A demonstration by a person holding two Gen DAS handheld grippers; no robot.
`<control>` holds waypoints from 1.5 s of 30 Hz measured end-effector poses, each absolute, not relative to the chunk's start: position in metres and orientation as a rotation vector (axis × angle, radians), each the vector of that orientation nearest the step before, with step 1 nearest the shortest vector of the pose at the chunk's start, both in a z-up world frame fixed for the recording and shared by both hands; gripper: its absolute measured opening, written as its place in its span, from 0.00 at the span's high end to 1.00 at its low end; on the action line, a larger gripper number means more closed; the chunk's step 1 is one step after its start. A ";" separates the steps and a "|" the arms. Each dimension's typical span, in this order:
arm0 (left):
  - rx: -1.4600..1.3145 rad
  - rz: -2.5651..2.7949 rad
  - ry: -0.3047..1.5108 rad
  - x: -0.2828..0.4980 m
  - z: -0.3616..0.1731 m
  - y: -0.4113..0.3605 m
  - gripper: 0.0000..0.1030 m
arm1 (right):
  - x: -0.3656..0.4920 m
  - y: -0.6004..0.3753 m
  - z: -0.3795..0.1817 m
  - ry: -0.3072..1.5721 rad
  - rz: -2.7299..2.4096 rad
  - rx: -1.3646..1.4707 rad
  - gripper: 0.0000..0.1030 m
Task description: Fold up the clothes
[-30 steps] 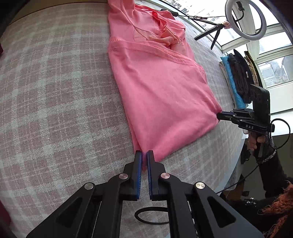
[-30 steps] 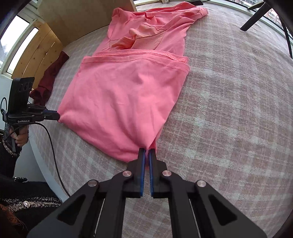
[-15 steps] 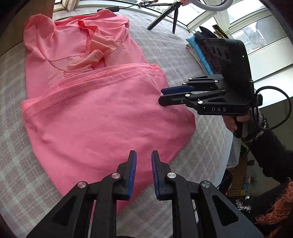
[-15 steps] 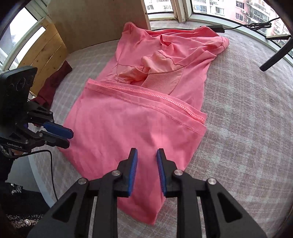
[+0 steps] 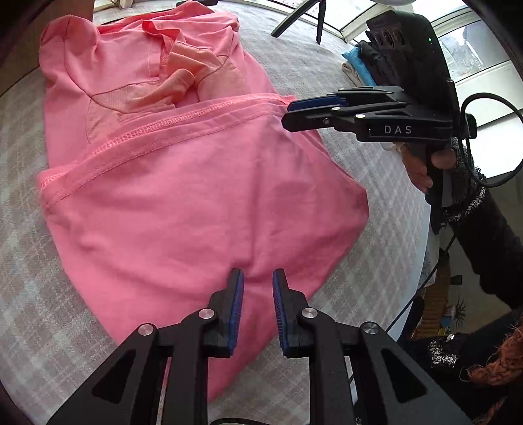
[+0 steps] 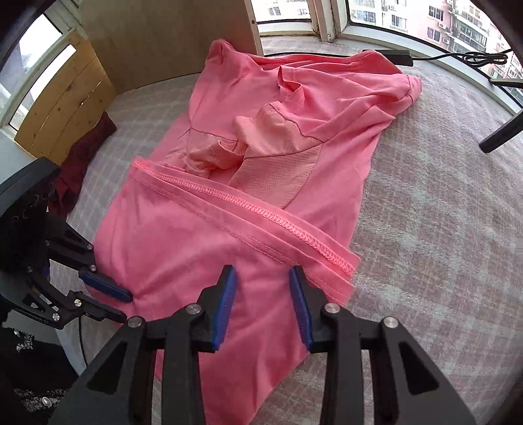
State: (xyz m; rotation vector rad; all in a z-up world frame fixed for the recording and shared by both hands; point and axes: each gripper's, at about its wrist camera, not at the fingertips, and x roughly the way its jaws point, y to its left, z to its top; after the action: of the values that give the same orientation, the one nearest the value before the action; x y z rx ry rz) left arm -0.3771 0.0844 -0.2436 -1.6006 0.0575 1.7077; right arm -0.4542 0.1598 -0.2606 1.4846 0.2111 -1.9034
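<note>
Lying folded once across its middle, the pink shirt (image 5: 196,196) rests on the plaid-covered table (image 5: 39,294), its stitched hem laid over the chest below the collar. The left gripper (image 5: 258,278) hovers above the fold nearest the person, jaws opening, with no cloth between the blue pads. The right gripper (image 6: 261,274) hangs over the shirt's hem corner, jaws also opening and wider apart, nothing pinched.

Only the left wrist view shows the stack of folded clothes (image 5: 359,62) beyond the shirt's right side, 2 black tripod legs (image 5: 294,19) past the collar end, and the hand (image 5: 421,166) carrying the right gripper. Only the right wrist view shows the dark red garment (image 6: 81,163) left of the shirt, the wooden panels (image 6: 65,108) behind it, and the black cable (image 6: 457,57) at the window sill beyond the collar.

Counted: 1 pink shirt, 1 dark red garment, 1 stack, 2 grippers.

Right of the shirt lies a broad stretch of bare plaid cloth. The table's near edge runs just below the shirt's fold; its left edge is close to the shirt too.
</note>
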 end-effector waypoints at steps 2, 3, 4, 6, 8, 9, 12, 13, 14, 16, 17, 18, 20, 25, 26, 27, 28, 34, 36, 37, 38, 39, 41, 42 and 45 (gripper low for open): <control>-1.579 1.784 0.058 -0.394 -0.228 0.071 0.76 | -0.472 0.174 -0.245 0.122 -1.967 1.458 0.67; -1.570 1.827 0.061 -0.406 -0.221 0.065 0.74 | -0.481 0.182 -0.238 0.092 -2.007 1.443 0.67; -1.565 1.868 0.064 -0.419 -0.215 0.061 0.74 | -0.490 0.188 -0.234 0.068 -2.042 1.436 0.67; -1.540 1.943 0.066 -0.451 -0.204 0.059 0.74 | -0.508 0.196 -0.232 0.036 -2.099 1.443 0.67; -1.507 2.011 0.064 -0.484 -0.198 0.067 0.72 | -0.527 0.202 -0.232 0.007 -2.147 1.446 0.67; -1.490 2.044 0.063 -0.501 -0.196 0.074 0.71 | -0.535 0.201 -0.233 0.006 -2.161 1.441 0.67; -1.459 2.114 0.029 -0.548 -0.201 0.100 0.67 | -0.560 0.195 -0.239 0.026 -2.213 1.439 0.67; -1.465 2.119 0.030 -0.561 -0.206 0.109 0.67 | -0.566 0.194 -0.242 0.020 -2.210 1.441 0.67; -1.473 2.122 0.047 -0.572 -0.212 0.119 0.67 | -0.572 0.192 -0.246 0.016 -2.207 1.442 0.67; -1.495 2.122 0.100 -0.588 -0.225 0.136 0.67 | -0.580 0.189 -0.254 0.013 -2.203 1.443 0.67; -1.503 2.113 0.124 -0.593 -0.231 0.144 0.67 | -0.584 0.189 -0.257 0.016 -2.198 1.442 0.67; -1.505 2.105 0.145 -0.597 -0.236 0.151 0.67 | -0.586 0.189 -0.259 0.011 -2.194 1.438 0.67; -1.504 2.110 0.182 -0.603 -0.242 0.157 0.67 | -0.589 0.192 -0.264 -0.014 -2.180 1.427 0.67; -1.483 2.113 0.225 -0.605 -0.251 0.165 0.98 | -0.600 0.197 -0.277 -0.043 -2.170 1.434 0.67; -1.468 2.127 0.225 -0.603 -0.249 0.165 0.98 | -0.602 0.197 -0.279 -0.046 -2.168 1.438 0.67; -1.449 2.137 0.207 -0.602 -0.246 0.162 0.99 | -0.604 0.198 -0.279 -0.056 -2.167 1.435 0.67; -1.437 2.142 0.187 -0.601 -0.241 0.158 0.99 | -0.606 0.198 -0.278 -0.069 -2.166 1.428 0.66; -1.405 2.246 0.104 -0.599 -0.226 0.126 0.98 | -0.617 0.193 -0.269 -0.086 -2.183 1.389 0.66; -1.447 2.251 0.123 -0.603 -0.237 0.121 0.98 | -0.623 0.185 -0.270 -0.071 -2.177 1.385 0.66; -1.470 2.251 0.132 -0.605 -0.242 0.118 0.98 | -0.625 0.180 -0.271 -0.060 -2.174 1.384 0.66; -1.496 2.246 0.139 -0.606 -0.248 0.116 0.98 | -0.629 0.174 -0.273 -0.045 -2.171 1.385 0.66; -1.509 2.238 0.146 -0.606 -0.253 0.116 0.98 | -0.632 0.168 -0.276 -0.027 -2.161 1.395 0.66; -1.522 2.228 0.154 -0.605 -0.257 0.118 0.98 | -0.638 0.158 -0.276 0.001 -2.164 1.384 0.66; -1.526 2.224 0.162 -0.605 -0.258 0.119 0.98 | -0.641 0.155 -0.275 0.012 -2.168 1.380 0.66; -1.515 2.251 0.208 -0.600 -0.249 0.119 0.89 | -0.649 0.162 -0.268 -0.093 -2.146 1.359 0.66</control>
State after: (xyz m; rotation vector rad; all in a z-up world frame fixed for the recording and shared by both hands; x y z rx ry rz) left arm -0.6001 0.1188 -0.2490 -1.5148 0.2082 2.2507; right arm -0.6493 0.1617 -0.2678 1.3595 -0.0929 -2.1462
